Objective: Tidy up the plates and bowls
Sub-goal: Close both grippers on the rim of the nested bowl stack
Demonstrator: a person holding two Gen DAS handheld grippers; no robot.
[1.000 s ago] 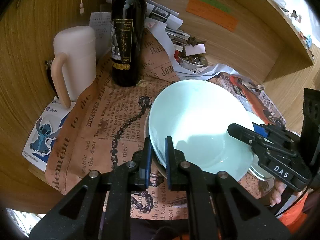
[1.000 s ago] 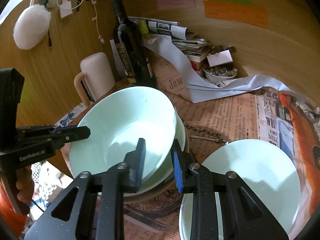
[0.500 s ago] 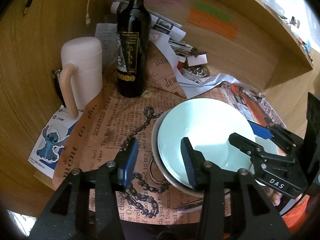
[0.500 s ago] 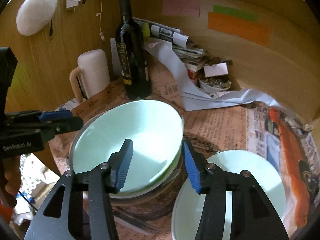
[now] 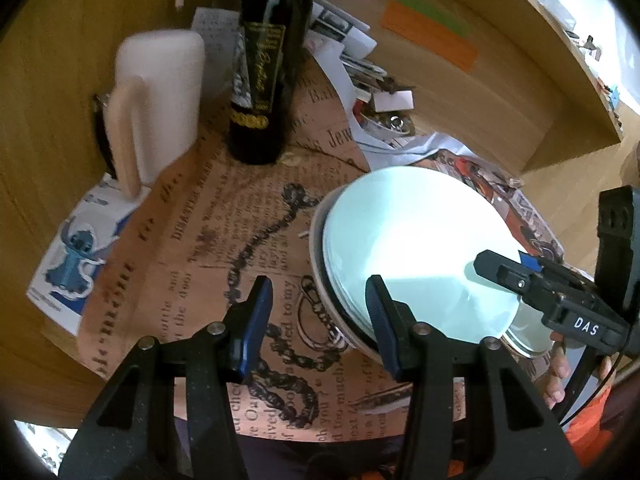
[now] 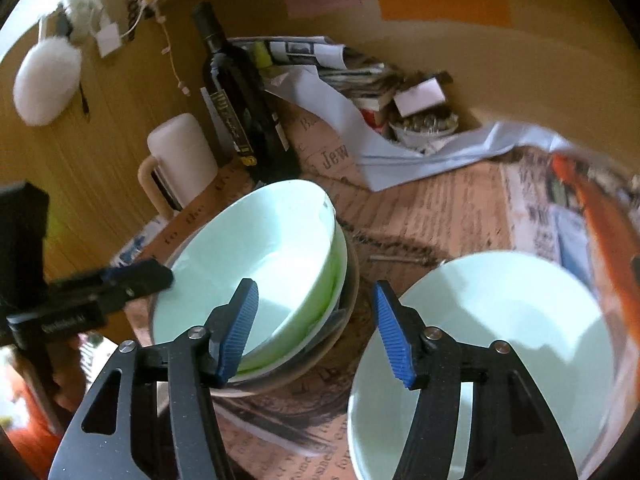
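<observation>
white cylindrical mug with a beige handle upper left, upright | dark glass wine bottle just right of it | left gripper jaws spread, empty, lower centre | pale green ceramic bowl nested in stack, centre-right | right gripper jaws apart, empty | second pale green bowl lower right, apart from the stack
</observation>
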